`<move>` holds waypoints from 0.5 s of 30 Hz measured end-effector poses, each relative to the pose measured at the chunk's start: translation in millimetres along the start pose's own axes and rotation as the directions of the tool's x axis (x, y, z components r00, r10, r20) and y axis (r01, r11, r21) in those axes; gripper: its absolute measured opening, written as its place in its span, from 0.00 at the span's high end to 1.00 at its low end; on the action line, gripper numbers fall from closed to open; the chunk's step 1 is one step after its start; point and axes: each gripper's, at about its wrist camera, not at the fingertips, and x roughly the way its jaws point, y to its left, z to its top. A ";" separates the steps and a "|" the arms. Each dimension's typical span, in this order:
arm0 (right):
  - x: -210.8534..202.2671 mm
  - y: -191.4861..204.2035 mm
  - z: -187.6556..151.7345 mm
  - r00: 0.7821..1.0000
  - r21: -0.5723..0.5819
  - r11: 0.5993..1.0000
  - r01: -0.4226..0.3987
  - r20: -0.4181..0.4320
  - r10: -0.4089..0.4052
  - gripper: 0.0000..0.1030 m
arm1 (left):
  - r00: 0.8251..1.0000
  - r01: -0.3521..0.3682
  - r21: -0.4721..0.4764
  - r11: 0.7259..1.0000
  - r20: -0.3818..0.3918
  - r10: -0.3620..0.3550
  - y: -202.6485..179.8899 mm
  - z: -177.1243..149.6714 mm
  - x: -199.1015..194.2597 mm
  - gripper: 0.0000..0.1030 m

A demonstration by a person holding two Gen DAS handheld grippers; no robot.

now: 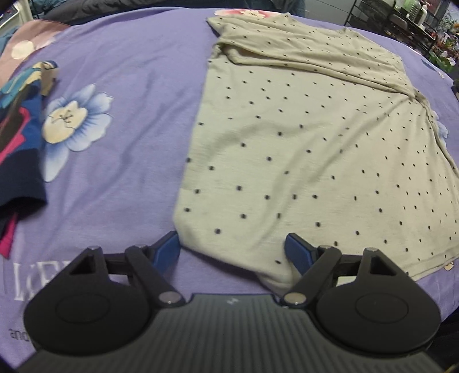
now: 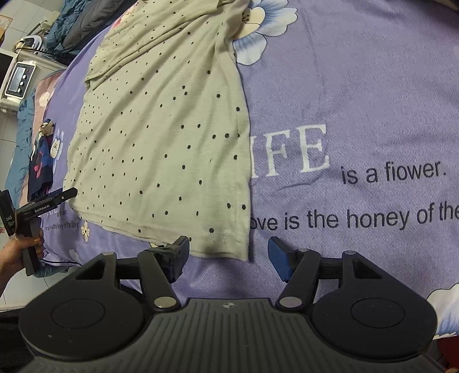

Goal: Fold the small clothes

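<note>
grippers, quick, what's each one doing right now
Left gripper: open, jaws on either side of the dotted shirt's near corner, not clamped.
Right gripper: open, the shirt's other near corner between its jaws, holding nothing.

- A home bedroom is showing here: a purple bedsheet (image 2: 358, 86) printed with flowers and lines of English text is lying spread under both claws, wrinkling softly like a made bed.
- Far ahead of the left claw, a dark wire shelf rack (image 1: 413, 25) is standing crowded with bottles and plants.
- Off to the left of the right claw, dark bedding (image 2: 77, 23) is lying bunched beside a small appliance with a display (image 2: 20, 80), over a pale tiled floor (image 2: 8, 134).
</note>
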 end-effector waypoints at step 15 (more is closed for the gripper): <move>16.8 -3.4 7.2 0.996 0.080 0.994 -0.080 -0.029 0.083 0.23 | 0.999 0.036 -0.010 0.999 -0.012 -0.036 -7.1 8.7 -2.5 0.73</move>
